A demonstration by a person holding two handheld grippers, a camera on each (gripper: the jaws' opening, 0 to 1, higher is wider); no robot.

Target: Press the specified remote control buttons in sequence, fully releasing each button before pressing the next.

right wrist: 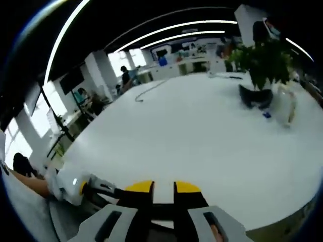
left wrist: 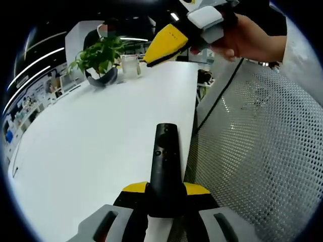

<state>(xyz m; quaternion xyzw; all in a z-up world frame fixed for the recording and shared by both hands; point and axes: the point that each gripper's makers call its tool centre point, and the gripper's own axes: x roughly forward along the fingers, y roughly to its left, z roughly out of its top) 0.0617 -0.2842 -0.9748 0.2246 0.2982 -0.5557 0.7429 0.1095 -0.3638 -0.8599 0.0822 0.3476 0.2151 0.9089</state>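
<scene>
A slim black remote (left wrist: 165, 156) sticks out forward between the yellow-tipped jaws of my left gripper (left wrist: 165, 189), which is shut on its lower end; round buttons show near its top. It hangs over the right edge of the white table (left wrist: 101, 146). My right gripper (left wrist: 151, 58), held by a hand, hovers high above and beyond the remote, well apart from it, its yellow jaws drawn together. In the right gripper view my right gripper (right wrist: 163, 187) has its jaws nearly touching with nothing between them, and the left gripper (right wrist: 98, 190) comes in low at the left.
A leafy plant in a dark pot (left wrist: 101, 60) and a glass jar (left wrist: 130, 65) stand at the table's far end. White mesh (left wrist: 262, 146) and a black cable (left wrist: 219, 96) lie right of the table edge. A thin cable (right wrist: 151, 88) lies on the table.
</scene>
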